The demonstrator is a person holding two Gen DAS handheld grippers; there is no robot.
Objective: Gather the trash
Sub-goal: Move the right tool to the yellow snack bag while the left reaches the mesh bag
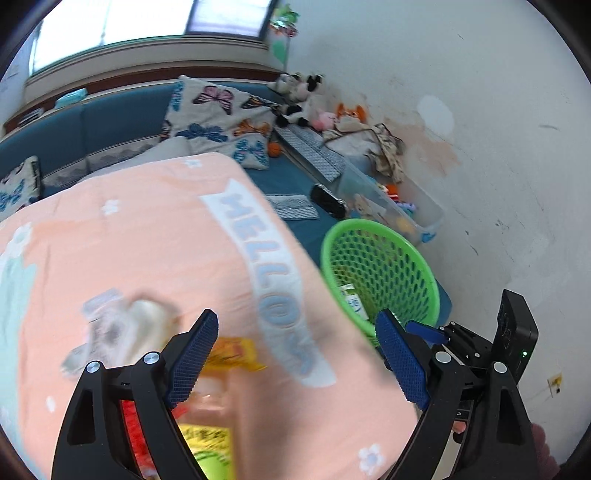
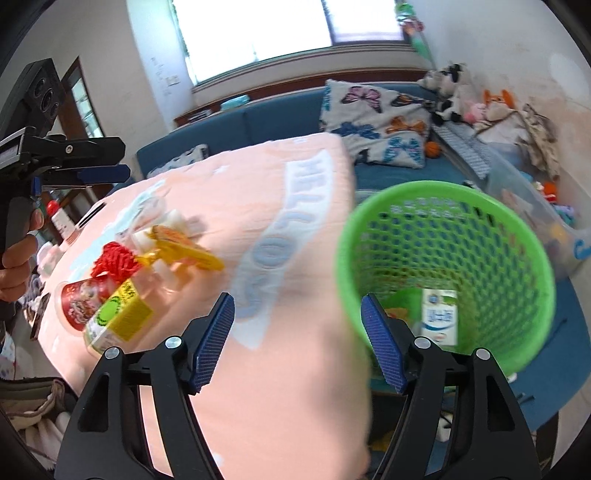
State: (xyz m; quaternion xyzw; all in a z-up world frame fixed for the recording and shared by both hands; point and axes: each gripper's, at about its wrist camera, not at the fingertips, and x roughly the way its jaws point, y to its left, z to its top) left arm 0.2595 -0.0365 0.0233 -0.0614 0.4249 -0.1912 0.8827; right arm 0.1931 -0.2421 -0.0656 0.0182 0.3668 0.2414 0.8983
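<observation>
Right wrist view: right gripper (image 2: pixel 297 338) wide, empty; trash pile (image 2: pixel 147 266) lies far-left on pink cloth (image 2: pixel 295 369), nearer left gripper (image 2: pixel 122 158), also wide, empty.

Bright daylight from the blown-out window (image 2: pixel 258 26); motion blur, fisheye-warped edges.

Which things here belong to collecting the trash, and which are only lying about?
For the job:
- green basket
- milk carton inside it
- plastic bottle with yellow label
- yellow wrapper
- red net
- crumpled white paper

Only lying about:
- butterfly pillow
- stuffed toys
- small orange ball
- clear toy box
</observation>
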